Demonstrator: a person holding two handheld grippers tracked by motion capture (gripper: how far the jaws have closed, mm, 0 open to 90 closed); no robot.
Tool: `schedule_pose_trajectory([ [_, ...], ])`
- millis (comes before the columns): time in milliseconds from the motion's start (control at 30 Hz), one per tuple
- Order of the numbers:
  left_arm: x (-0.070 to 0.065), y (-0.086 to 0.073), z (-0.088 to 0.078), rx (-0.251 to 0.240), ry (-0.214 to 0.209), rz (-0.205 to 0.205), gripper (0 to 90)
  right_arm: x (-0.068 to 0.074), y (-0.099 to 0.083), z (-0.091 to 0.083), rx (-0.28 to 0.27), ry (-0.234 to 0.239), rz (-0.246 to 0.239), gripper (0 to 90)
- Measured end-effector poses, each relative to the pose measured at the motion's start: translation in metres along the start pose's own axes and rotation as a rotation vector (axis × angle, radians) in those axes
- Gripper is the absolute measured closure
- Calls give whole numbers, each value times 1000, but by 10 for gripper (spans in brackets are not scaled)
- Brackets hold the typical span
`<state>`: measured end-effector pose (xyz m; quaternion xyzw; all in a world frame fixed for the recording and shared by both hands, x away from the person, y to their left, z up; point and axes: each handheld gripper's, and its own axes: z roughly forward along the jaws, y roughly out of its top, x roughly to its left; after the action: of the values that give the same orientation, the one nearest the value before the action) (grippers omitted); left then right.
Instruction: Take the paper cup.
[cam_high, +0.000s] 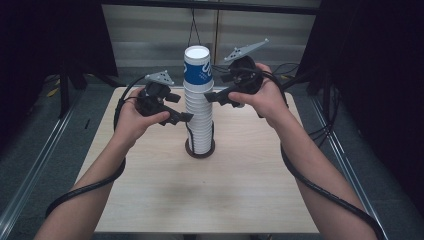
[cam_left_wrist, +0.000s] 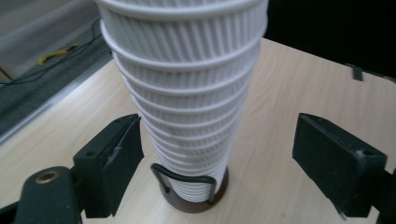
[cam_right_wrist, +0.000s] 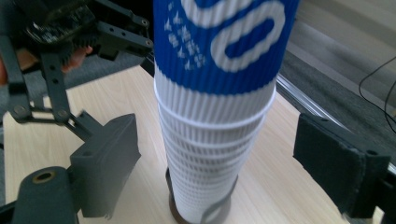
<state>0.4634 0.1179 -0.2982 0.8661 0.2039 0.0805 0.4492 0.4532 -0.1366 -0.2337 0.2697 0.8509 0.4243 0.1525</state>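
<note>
Looks like a lab or test bay, not a home. 1 small wood-top table (cam_high: 165, 200) stands alone on grey carpet floor (cam_high: 45, 145), w/ metal rails (cam_high: 37, 160) running along both sides. Black curtains (cam_high: 370, 60) close off left & right; a plain grey panel wall (cam_high: 150, 35) sits behind, under a dark crossbar (cam_high: 210, 5). Loose cables (cam_high: 325, 130) lie on the floor near the table, plus a yellow cable (cam_left_wrist: 58, 52) by the rail.
</note>
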Motion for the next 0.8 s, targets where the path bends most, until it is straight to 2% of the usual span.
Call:
schedule_pose_trajectory([
  [33,1,2,-1,-21,1,-7,157,0,1,1,-8,8,6,135],
  [267,7,4,-2,-40,25,-25,156,0,8,9,-34,-14,14,131],
  [367,10,8,-1,-70,9,-31,156,-1,12,16,-61,-10,41,130],
  [467,10,11,1,-76,13,-31,156,-1,14,20,-66,-2,47,130],
  [500,11,13,4,-91,-6,-23,156,0,16,24,-65,-6,51,130],
  [533,11,13,4,-91,-6,-23,156,0,16,24,-65,-6,51,130],
  [567,12,14,7,-110,-12,-29,156,0,18,28,-61,-9,48,131],
  [633,14,15,10,-118,-1,-48,157,0,20,32,-54,-21,47,131],
  [733,17,16,10,-179,-15,-71,156,0,21,34,-62,-20,66,131],
  [800,18,15,11,-194,-20,-80,156,-1,21,35,-77,-14,87,136],
])
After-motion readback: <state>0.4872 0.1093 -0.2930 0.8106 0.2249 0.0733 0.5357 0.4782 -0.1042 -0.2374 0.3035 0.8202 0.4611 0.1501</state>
